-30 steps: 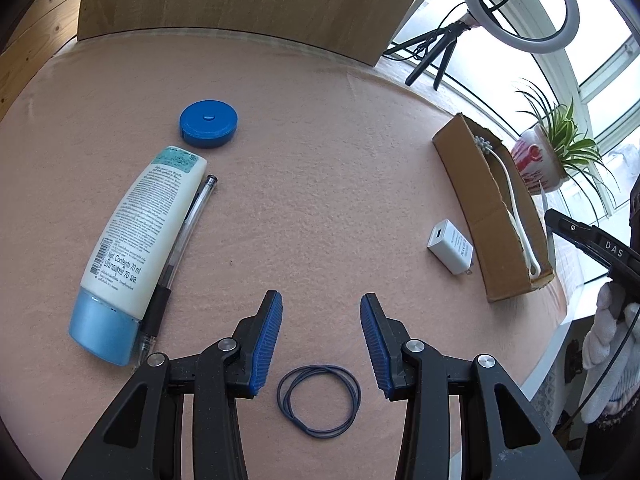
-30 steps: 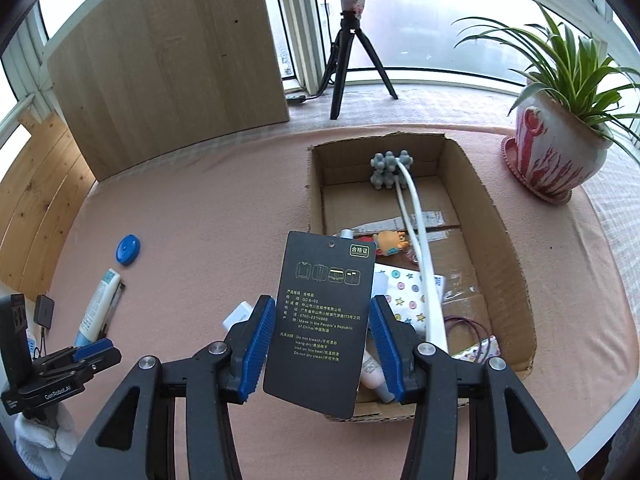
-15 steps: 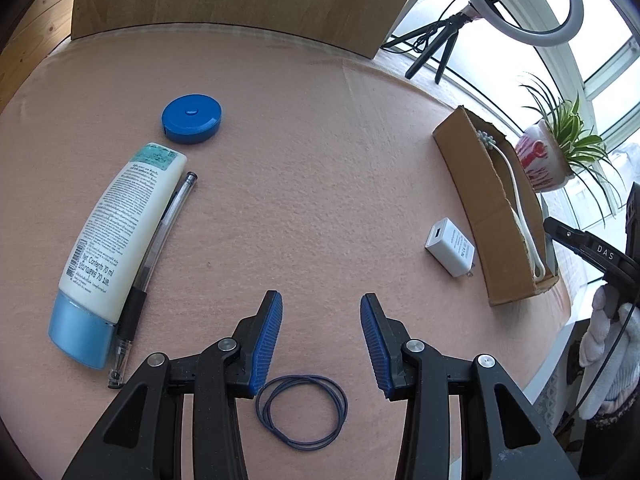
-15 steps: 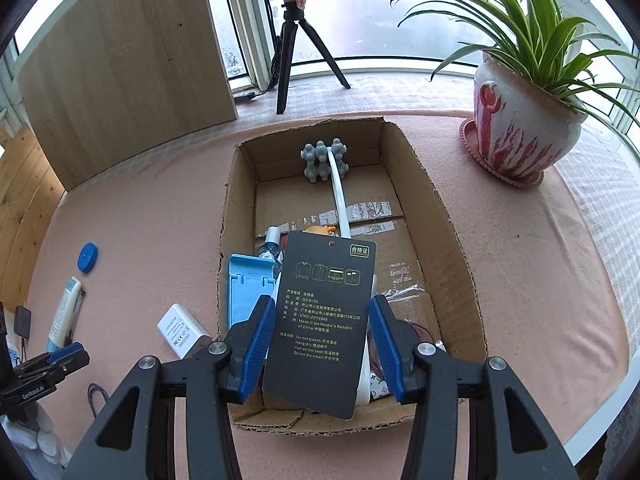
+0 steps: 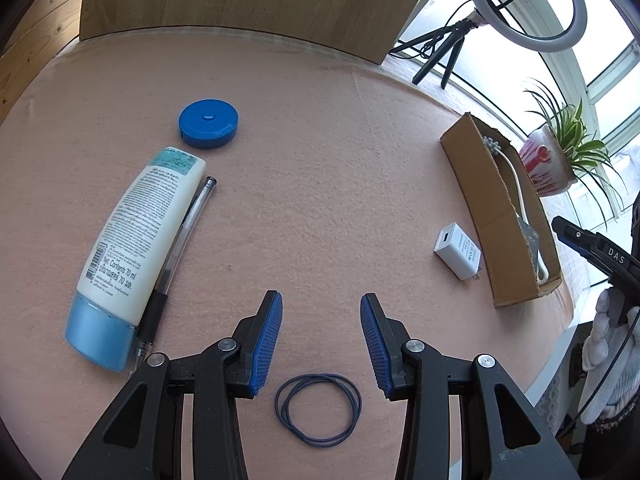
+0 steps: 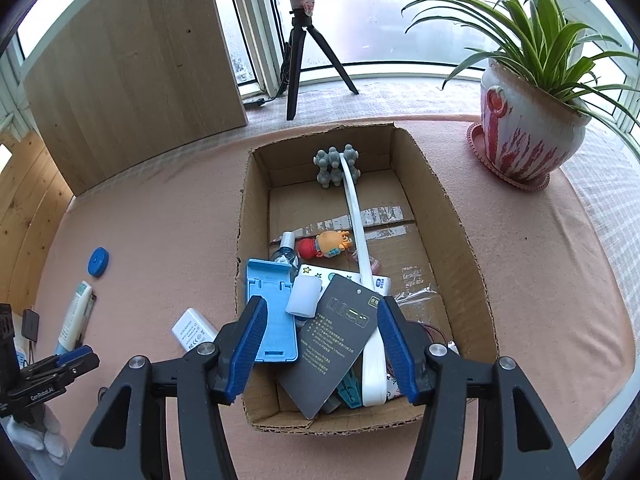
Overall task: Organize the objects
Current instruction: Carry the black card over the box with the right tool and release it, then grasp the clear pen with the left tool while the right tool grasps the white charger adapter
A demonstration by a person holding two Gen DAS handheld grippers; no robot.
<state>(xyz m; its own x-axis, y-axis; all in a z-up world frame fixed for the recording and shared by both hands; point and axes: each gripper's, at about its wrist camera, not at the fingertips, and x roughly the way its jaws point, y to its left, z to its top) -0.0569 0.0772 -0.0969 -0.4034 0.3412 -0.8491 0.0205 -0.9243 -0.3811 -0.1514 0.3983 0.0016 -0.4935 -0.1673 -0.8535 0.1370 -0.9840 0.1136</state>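
My right gripper (image 6: 320,344) is open over the near end of the cardboard box (image 6: 456,216). The black card (image 6: 332,344) lies loose in the box on other items, tilted, between the jaws but not gripped. My left gripper (image 5: 320,340) is open and empty above a dark blue elastic band (image 5: 318,410) on the pink cloth. A lotion tube (image 5: 132,252), a pen (image 5: 176,256), a blue round tape measure (image 5: 208,123) and a white charger (image 5: 458,251) lie on the cloth outside the box (image 5: 480,184).
The box holds a blue stand (image 6: 272,308), a white long-handled massager (image 6: 360,240), a small doll (image 6: 326,245) and other items. A potted plant (image 6: 528,128) stands at right. A tripod ring light (image 6: 298,52) and a wooden board (image 6: 136,68) stand behind.
My right gripper opened and let go of the black card, which dropped into the box. My left gripper shifted slightly over the elastic band and stayed open.
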